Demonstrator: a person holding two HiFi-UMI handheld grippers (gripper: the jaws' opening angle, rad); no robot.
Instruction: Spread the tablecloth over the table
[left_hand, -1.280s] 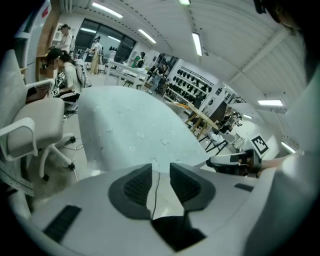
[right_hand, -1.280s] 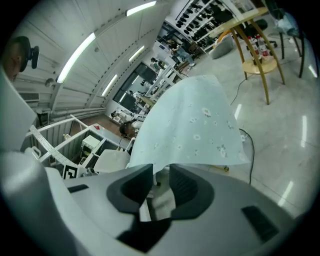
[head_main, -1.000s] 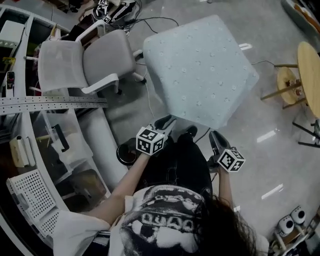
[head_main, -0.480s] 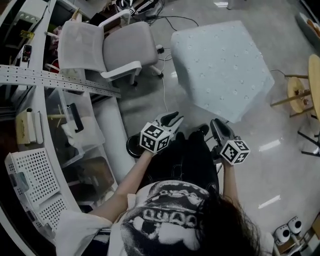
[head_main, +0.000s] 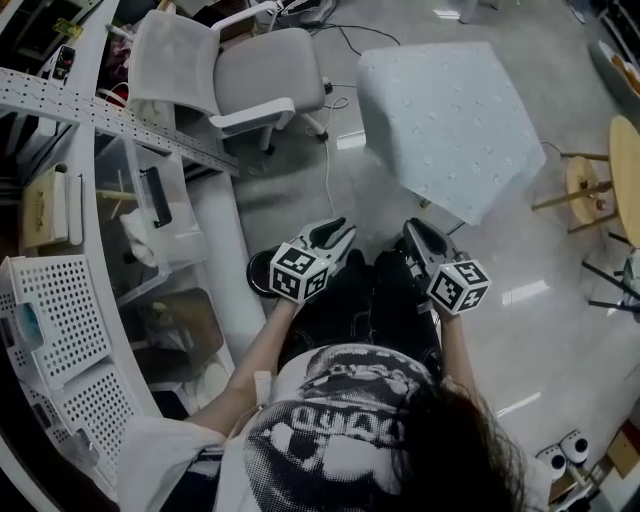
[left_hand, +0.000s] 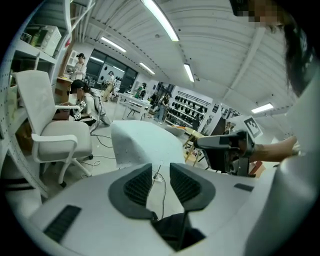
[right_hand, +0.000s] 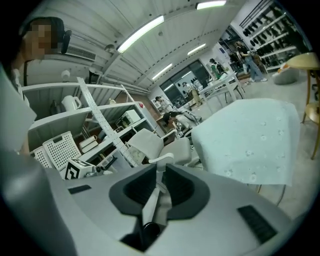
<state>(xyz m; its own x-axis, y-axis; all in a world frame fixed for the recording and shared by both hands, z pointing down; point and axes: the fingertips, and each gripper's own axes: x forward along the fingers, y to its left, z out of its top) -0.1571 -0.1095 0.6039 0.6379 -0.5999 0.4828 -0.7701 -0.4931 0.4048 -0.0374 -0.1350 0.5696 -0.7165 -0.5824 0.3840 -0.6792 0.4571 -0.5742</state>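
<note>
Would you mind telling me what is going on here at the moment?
A person holds a gripper in each hand and stands a little apart from the table. The pale tablecloth already covers and hides it, with its edges hanging down. Neither gripper touches the cloth. The left gripper is open and empty. The right gripper has just been closing its jaws, with nothing between them. A chair stands nearby.

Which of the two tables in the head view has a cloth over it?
The one next to the grey chair: a pale dotted tablecloth drapes over it. The round table at the right edge is bare wood.
</note>
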